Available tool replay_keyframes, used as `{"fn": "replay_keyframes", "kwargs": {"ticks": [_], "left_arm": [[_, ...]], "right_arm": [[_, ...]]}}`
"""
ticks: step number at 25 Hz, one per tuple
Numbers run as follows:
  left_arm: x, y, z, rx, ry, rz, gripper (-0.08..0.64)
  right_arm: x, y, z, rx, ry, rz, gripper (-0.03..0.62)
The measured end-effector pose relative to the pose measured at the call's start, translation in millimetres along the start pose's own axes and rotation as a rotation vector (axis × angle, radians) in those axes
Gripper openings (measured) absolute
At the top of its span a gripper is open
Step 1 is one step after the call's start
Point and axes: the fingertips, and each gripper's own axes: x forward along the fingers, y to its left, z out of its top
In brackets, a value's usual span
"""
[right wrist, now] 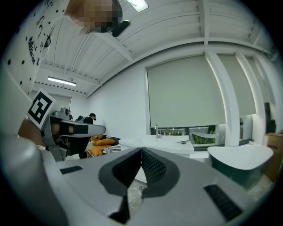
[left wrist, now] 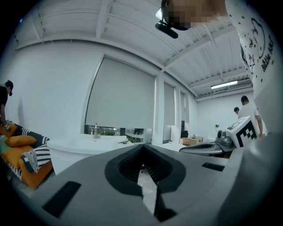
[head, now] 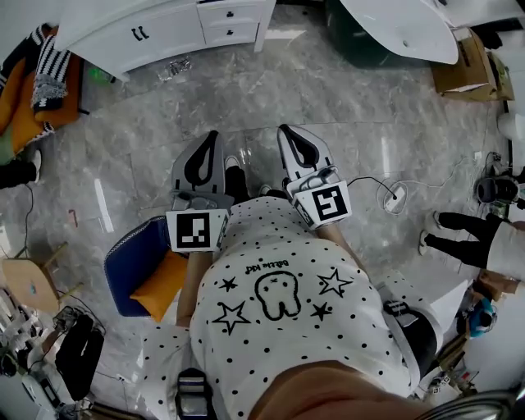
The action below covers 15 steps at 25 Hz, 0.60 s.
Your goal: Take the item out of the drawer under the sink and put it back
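The white sink cabinet [head: 164, 33] stands across the marble floor at the far left, with small black-handled drawers [head: 230, 15] at its right end, all closed. No item from a drawer shows. My left gripper [head: 211, 138] and right gripper [head: 289, 131] are held side by side in front of the person's body and point toward the cabinet from well short of it. Both are shut with nothing between the jaws. In the left gripper view, the left gripper [left wrist: 142, 148] faces the sink counter [left wrist: 88, 143]. In the right gripper view, the right gripper [right wrist: 141, 150] faces that counter [right wrist: 172, 143] and its tap [right wrist: 156, 131].
A white bathtub [head: 402, 29] on a dark base stands at the far right, beside a cardboard box [head: 463, 70]. Orange cushions [head: 33, 107] lie far left. A blue chair [head: 131, 254] stands close on my left. A cable [head: 394, 197] and crumpled plastic [head: 174, 68] lie on the floor. A bystander's legs [head: 459, 234] show at right.
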Motion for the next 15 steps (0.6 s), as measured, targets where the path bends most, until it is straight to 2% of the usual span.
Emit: {"fn": "replay_keyframes", "kwargs": {"ticks": [7,15], "left_arm": [[24.4,49.8,1.8,-0.015,-0.002,-0.02,0.005],[36.5,78.6,-5.7,-0.042,0.021,-0.016,0.005]], "right_arm": [[52.9,5.4,3.1,0.007,-0.005,-0.034,0.012],[82.2,12.4,1.1,0.014,0.017,-0.028,0.012]]}}
